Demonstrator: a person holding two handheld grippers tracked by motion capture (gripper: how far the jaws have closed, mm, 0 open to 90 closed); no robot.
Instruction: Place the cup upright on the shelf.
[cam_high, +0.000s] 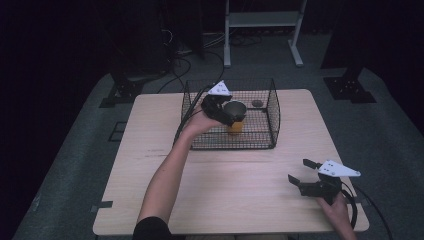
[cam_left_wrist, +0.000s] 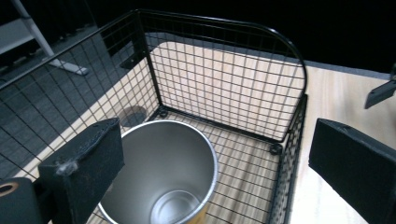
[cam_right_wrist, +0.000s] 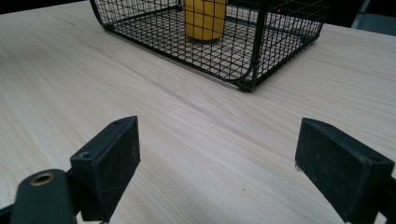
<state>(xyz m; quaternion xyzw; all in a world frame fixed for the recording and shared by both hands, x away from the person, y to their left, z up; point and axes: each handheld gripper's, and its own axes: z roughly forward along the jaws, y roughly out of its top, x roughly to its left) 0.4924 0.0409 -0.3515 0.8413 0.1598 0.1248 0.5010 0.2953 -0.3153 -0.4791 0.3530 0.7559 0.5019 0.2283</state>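
A pale wooden bench (cam_high: 225, 170) carries a black wire-mesh basket (cam_high: 272, 107) with an open top, standing toward the far middle of the bench top. Inside the basket stands an upright metal cup with a yellow outside and a bare steel inside (cam_high: 235, 116), near the basket's middle and a little toward its near wall. The left tool (cam_high: 223, 111) is reached into the basket from the left side, held by the person's left hand (cam_high: 199, 122), with its white three-cornered plate above it. In the left gripper view the cup (cam_left_wrist: 163, 177) sits between the two black jaws, which stand wide apart; the left jaw is just beside the cup's rim, though contact cannot be told, while the right jaw is well apart from it, out over the basket's wall (cam_left_wrist: 292, 140). The left tool is open and grips nothing. A small dark round disc (cam_high: 257, 103) lies on the basket floor near the far right corner, apart from the cup. The right tool (cam_high: 304, 171) rests low over the near right part of the bench, held by the right hand (cam_high: 336, 210), well apart from the basket. In the right gripper view its jaws are spread wide over bare wood, holding nothing, with the basket (cam_right_wrist: 252, 60) and the cup's yellow side (cam_right_wrist: 205, 18) farther off.
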